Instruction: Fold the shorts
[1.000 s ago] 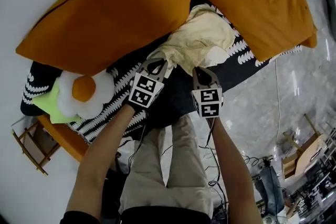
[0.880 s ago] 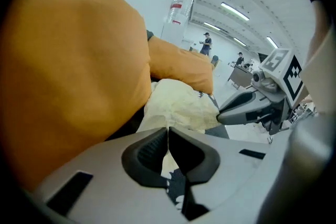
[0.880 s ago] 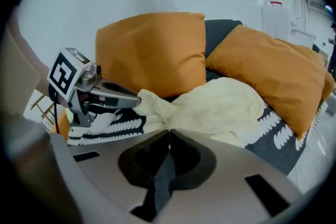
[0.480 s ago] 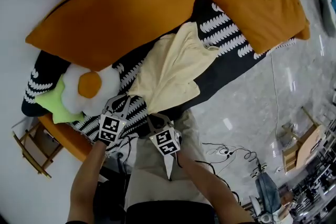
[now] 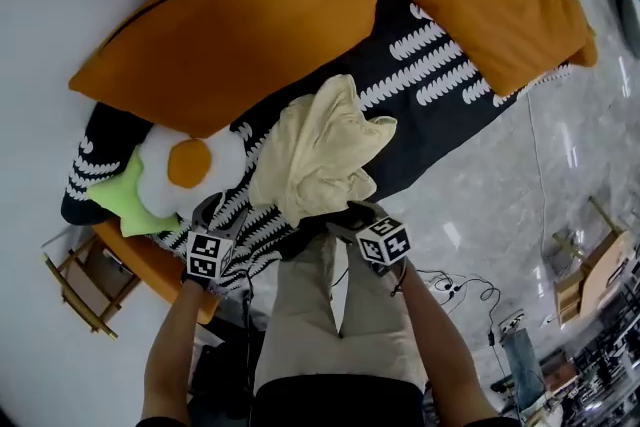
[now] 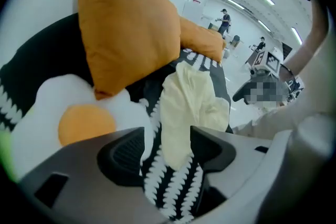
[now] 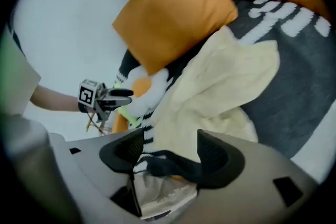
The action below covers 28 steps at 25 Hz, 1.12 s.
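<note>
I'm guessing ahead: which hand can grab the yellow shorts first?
Probably right. The right hand-held gripper, jaws just opened and empty, sits at the near edge of the pale yellow fabric shorts; the left hand-held gripper, likewise, is aside over the black-and-white blanket.

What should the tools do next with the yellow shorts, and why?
Probably pinch the near hem of the shorts, ready to fold. The shorts lie loose on the blanket; the left tool and right tool have just been opening their jaws and hold nothing.

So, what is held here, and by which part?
Nothing is held: left gripper and right gripper have just been opening, nothing gripped between their jaws; shorts lie free.
</note>
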{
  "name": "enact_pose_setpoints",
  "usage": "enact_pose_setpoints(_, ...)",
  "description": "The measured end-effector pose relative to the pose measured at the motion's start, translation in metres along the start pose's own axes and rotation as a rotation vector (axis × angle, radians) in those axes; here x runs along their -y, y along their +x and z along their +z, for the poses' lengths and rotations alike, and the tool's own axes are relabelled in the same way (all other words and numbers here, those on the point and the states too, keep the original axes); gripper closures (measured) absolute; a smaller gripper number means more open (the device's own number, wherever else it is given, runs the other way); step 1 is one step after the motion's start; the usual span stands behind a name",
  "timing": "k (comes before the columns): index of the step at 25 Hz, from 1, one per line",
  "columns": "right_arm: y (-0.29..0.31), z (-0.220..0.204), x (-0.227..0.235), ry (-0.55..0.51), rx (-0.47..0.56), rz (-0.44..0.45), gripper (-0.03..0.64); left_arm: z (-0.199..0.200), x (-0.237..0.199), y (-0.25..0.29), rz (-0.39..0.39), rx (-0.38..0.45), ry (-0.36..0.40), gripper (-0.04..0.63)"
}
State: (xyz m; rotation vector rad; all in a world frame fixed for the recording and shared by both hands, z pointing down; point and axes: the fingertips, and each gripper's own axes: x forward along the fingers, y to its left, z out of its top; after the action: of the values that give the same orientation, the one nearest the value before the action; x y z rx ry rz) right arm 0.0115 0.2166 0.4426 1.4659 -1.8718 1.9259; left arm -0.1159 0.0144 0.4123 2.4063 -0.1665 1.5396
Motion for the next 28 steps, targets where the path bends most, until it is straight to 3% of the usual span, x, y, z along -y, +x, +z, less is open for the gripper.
enact_pose_setpoints(2, -0.046, 0.045, 0.063, 0.025, 0.126, -0.146, 0.299, 0.054, 0.004, 0.019, -0.035, 0.047, 0.063, 0.316)
enact_pose_setpoints(4, -0.085, 0.089, 0.126, 0.036, 0.244, -0.286, 0.382, 0.109, 0.013, 0.05, -0.071, 0.049, 0.161, 0.316)
enact_pose_setpoints(7, -0.115, 0.15, 0.187, 0.097, 0.352, -0.354, 0.391, 0.187, 0.037, 0.103, -0.112, 0.013, 0.319, 0.315)
enact_pose_setpoints(9, -0.118, 0.181, 0.21, 0.062, 0.349, -0.382, 0.393, 0.243, 0.065, 0.136, -0.162, 0.026, 0.398, 0.316)
enact_pose_setpoints(11, -0.112, 0.202, 0.222, -0.05, 0.316, -0.435, 0.422, 0.293, 0.097, 0.167, -0.207, 0.041, 0.462, 0.323)
enact_pose_setpoints(14, -0.092, 0.208, 0.223, -0.174, 0.263, -0.442, 0.439, 0.342, 0.133, 0.218, -0.211, 0.013, 0.597, 0.373)
enact_pose_setpoints(18, -0.057, 0.185, 0.216, -0.311, 0.143, -0.418, 0.439, 0.34, 0.149, 0.286, -0.199, -0.139, 0.792, 0.387)
enact_pose_setpoints(21, -0.048, 0.153, 0.214, -0.266, 0.124, -0.433, 0.44, 0.307, 0.13, 0.304, -0.151, -0.272, 0.886, 0.388)
enact_pose_setpoints(24, -0.043, 0.117, 0.21, -0.193, 0.111, -0.431, 0.442, 0.281, 0.116, 0.293, -0.126, -0.308, 0.909, 0.408)
enact_pose_setpoints(28, -0.029, 0.09, 0.194, -0.223, 0.072, -0.451, 0.453, 0.234, 0.083, 0.261, -0.106, -0.353, 0.886, 0.408)
